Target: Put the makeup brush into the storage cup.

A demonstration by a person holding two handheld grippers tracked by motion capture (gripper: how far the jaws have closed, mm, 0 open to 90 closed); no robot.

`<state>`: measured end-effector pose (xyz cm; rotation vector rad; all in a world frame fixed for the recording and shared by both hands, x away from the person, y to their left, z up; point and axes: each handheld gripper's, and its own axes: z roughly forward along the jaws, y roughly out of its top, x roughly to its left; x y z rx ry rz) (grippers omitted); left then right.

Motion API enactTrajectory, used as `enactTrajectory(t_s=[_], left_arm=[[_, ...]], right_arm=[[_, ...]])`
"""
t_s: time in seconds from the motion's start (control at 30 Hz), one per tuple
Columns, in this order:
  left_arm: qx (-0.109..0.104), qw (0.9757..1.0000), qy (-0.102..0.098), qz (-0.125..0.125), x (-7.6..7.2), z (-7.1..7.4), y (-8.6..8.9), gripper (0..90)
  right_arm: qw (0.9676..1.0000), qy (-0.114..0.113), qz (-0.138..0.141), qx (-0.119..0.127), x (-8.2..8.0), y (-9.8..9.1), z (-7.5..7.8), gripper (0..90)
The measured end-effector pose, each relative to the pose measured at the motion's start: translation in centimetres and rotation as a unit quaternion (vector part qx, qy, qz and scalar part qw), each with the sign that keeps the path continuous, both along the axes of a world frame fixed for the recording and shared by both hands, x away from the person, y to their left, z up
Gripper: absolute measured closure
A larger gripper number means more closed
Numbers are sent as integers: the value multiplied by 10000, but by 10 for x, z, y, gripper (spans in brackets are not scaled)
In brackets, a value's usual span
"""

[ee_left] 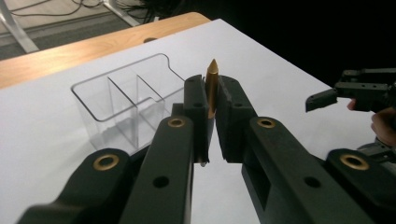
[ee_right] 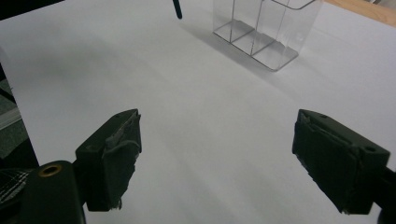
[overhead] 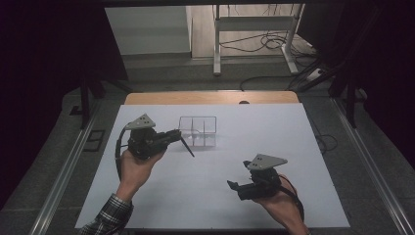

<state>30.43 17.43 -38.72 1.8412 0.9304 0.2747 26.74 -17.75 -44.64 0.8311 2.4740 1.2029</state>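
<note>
A dim room surrounds the work area: grey carpeted floor (overhead: 58, 147), dark curtains at both sides, and at the far end a white metal frame stand (overhead: 254, 29) with loose black cables (overhead: 274, 44) trailing over the pale floor around its feet. A wooden table (overhead: 210, 97) stands in the middle, its brown far edge bare, while a large white sheet (overhead: 210, 196) covers nearly all the rest of the top.

On the sheet, toward the far side and left of centre, stands a clear plastic organiser box (overhead: 197, 128), upright, split into compartments by transparent walls; in the left gripper view its dividers (ee_left: 126, 100) are plain to see.

The left gripper (overhead: 172, 137), in the person's left hand (overhead: 137, 169) with a plaid sleeve (overhead: 110, 215) behind it, hovers just left of the box. Its jaws are clamped together on a pen (ee_left: 211, 88), whose gold-coloured pointed end sticks up between the pads while the dark shaft (overhead: 187, 147) slants down toward the sheet, just in front of the box and apart from it.

The right gripper (overhead: 234, 188) sits low over the near right part of the sheet, well apart from the box, jaws spread wide with nothing between its worn pads (ee_right: 119, 154).
</note>
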Motion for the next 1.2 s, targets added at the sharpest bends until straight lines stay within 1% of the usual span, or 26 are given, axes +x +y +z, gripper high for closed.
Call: enactTrajectory(t_s=[0.13, 0.3, 0.43, 0.63, 0.73, 0.87, 1.1, 1.2], left_arm=[[52, 10000, -45, 45, 5, 5, 2, 840], [116, 9999, -84, 90, 10, 9, 2, 841], [152, 9998, -102, 124, 14, 11, 3, 841], [198, 9994, -161, 218, 23, 16, 4, 841], [216, 9993, -174, 262, 26, 17, 4, 841], [256, 9989, -186, 335, 33, 19, 5, 841], [255, 9985, -228, 435, 40, 23, 5, 841], [277, 9980, -270, 495, 44, 25, 6, 841]], right_arm=[[10000, -22, -91, -6, 0, -5, -1, 139], [9999, 24, -169, -25, -1, -14, -2, 117], [9997, 46, -219, -45, -2, -19, -4, 112], [9994, 58, -343, -88, -2, -31, -6, 110], [9992, 38, -391, -100, -2, -37, -7, 102], [9988, 13, -468, -140, -2, -43, -9, 84], [9986, 35, -493, -176, -3, -49, -12, 64], [9986, 43, -516, -139, -4, -51, -12, 54]])
